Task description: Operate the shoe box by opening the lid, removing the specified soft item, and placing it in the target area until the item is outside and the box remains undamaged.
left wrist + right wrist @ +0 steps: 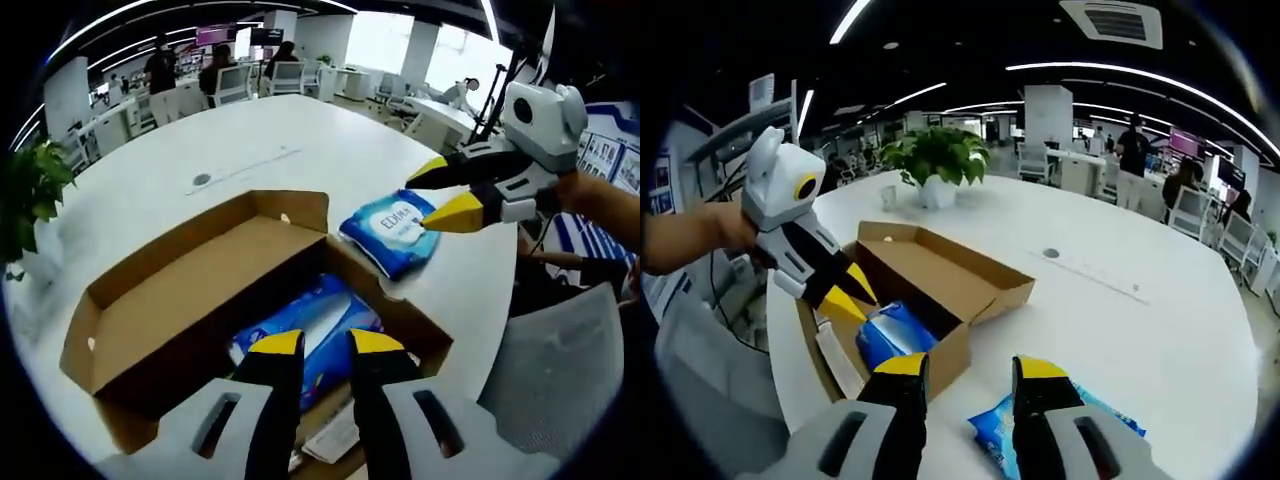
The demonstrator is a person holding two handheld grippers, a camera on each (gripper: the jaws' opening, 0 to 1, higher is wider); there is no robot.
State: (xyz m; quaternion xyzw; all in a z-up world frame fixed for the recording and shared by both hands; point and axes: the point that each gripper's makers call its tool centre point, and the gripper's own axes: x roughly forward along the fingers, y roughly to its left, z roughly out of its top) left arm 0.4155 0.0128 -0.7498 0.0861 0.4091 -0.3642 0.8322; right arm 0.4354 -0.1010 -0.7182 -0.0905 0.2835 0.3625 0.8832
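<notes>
In the left gripper view, the left gripper (326,345) shows two yellow-tipped black jaws standing a narrow gap apart with nothing between them, poised over the open brown cardboard shoe box (190,300). Under the tips, inside the box, lies a blue and white soft plastic pack (320,325); its print is too blurred to read. Some white paper (335,440) lies in the near end of the box. The lid is folded back flat, its plain brown inner face turned up.

The right gripper (440,195) comes in from the right, its yellow tips parted and holding nothing, set right at the near edge of a second blue soft pack with a white label (392,232). This pack lies on the table outside the box, just beside its corner; the label begins with the letters "ED", the rest unclear.

In the right gripper view, the right gripper's (970,368) own jaws stand moderately apart above that same blue pack (1080,425) on the table, and the left gripper (845,290) dips its tips into the box (940,270) next to the blue pack inside (895,335).

The surface is a large round white table (250,140) with a small round grey inset (202,180) near the middle. A green potted plant in a white pot (935,165) stands at its far edge. Around it spreads an open office with desks, chairs, monitors, ceiling light strips and people further off.
</notes>
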